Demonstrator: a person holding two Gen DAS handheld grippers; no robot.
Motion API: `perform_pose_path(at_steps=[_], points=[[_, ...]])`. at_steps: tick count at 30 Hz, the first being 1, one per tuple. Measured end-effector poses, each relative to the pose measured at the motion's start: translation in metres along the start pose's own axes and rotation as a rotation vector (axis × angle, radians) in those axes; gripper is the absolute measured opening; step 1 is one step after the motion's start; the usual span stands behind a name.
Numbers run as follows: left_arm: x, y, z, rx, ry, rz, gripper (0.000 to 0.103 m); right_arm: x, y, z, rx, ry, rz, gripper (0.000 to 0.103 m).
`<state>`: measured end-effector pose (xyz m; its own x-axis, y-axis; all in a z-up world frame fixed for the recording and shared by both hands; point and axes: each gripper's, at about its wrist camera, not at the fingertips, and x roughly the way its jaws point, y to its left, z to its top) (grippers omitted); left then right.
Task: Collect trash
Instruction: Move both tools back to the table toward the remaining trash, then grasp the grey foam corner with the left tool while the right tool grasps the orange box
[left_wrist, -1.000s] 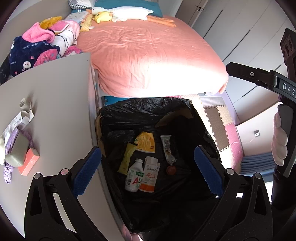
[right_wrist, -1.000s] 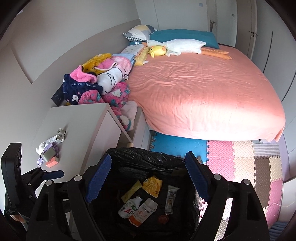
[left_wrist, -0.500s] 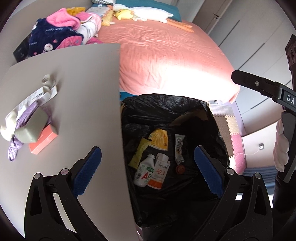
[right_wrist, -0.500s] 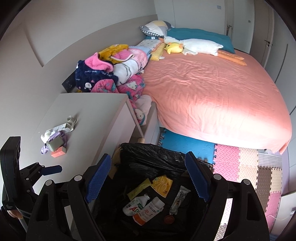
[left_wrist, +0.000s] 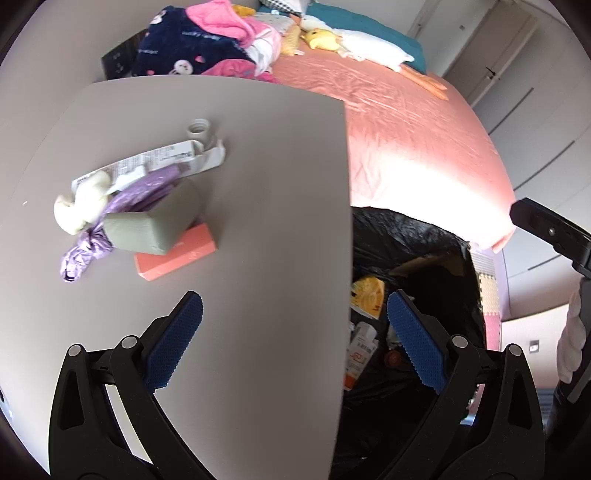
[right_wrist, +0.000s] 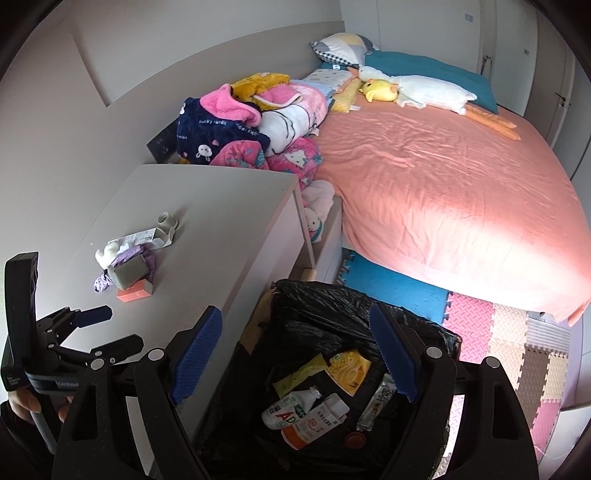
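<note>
A small pile of trash lies on the grey table: an orange box, a grey-green block, a purple wrapper, a crumpled white tissue, a flattened white carton and a bottle neck. My left gripper is open and empty above the table's edge, short of the pile. Over the black trash bag my right gripper hangs open and empty. Inside the bag lie two bottles and a yellow packet. The right wrist view shows the left gripper at the lower left.
A bed with a salmon sheet fills the right side, with plush toys and a heap of clothes by the headboard. Coloured foam mats cover the floor beside the bag. The table's right edge borders the bag.
My left gripper has swung from over the bag to over the table, and the trash pile is now nearer and more central. The right gripper has also shifted towards the table. Both stay open.
</note>
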<state>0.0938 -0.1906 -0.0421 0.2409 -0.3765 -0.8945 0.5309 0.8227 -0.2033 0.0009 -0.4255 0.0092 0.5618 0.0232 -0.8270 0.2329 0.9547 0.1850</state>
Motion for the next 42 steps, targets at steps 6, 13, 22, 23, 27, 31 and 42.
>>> perform_pose_path(at_steps=[6, 13, 22, 23, 27, 31, 42], points=[[0.007, 0.026, 0.008, -0.054, -0.008, 0.035, 0.097, 0.016, 0.018, 0.006, -0.029, -0.016, 0.016, 0.082], [0.016, 0.055, 0.019, -0.096, -0.009, 0.064, 0.097, 0.043, 0.040, 0.015, -0.057, 0.036, 0.048, 0.082], [0.029, 0.081, 0.032, -0.111, -0.007, 0.076, 0.097, 0.068, 0.060, 0.021, -0.089, 0.079, 0.060, 0.082], [0.030, 0.083, 0.033, -0.110, -0.006, 0.079, 0.097, 0.071, 0.061, 0.022, -0.090, 0.083, 0.061, 0.082], [0.036, 0.091, 0.035, -0.123, -0.002, 0.073, 0.097, 0.081, 0.066, 0.024, -0.098, 0.104, 0.063, 0.082], [0.038, 0.096, 0.036, -0.131, -0.005, 0.066, 0.097, 0.090, 0.072, 0.026, -0.105, 0.120, 0.069, 0.082], [0.033, 0.103, 0.035, -0.088, -0.063, 0.098, 0.072, 0.098, 0.087, 0.026, -0.146, 0.134, 0.083, 0.082]])
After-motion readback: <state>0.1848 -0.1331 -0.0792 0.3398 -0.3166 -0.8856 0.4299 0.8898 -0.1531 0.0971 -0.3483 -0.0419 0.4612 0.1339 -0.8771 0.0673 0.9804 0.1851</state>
